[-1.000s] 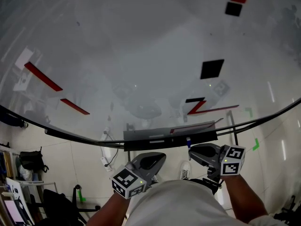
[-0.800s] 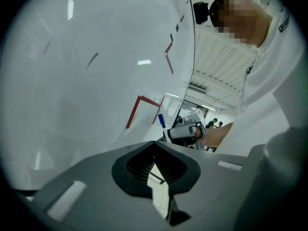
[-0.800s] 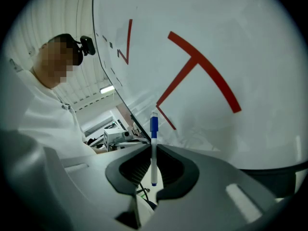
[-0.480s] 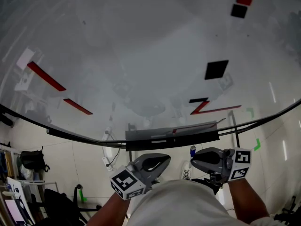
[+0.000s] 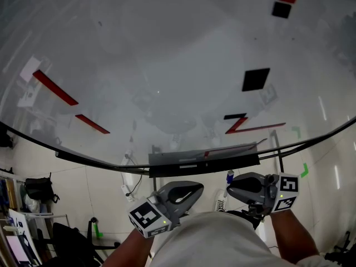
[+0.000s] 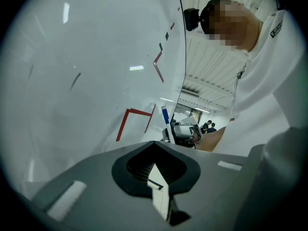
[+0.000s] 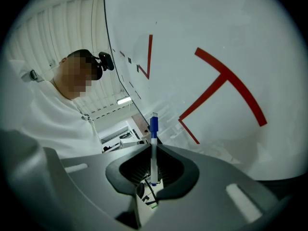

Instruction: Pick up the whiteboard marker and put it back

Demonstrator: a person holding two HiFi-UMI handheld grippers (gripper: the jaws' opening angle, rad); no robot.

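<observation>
1. R gripper (image 7: 153,171): my jaws are clenched on the whiteboard marker (image 7: 153,146). It has a white barrel w/ a blue cap. It stands upright btwn the pads, w/ the cap end poking out past the jaw tips.
2. Head view: the marker's blue cap (image 5: 230,177) shows at the tip of my R gripper (image 5: 231,184). It's near the right part of the tray (image 5: 183,163) under the whiteboard (image 5: 167,65), not touching it.
3. L gripper (image 6: 155,170): jaws pressed together, nothing btwn them. It hangs low at my left (image 5: 194,189), beside the R one and apart from it.
4. L gripper view also catches the marker (image 6: 165,116) upright in the R gripper (image 6: 179,129), close to the board.
5. On the board: red lines (image 5: 53,88), a black square (image 5: 256,79).
</observation>
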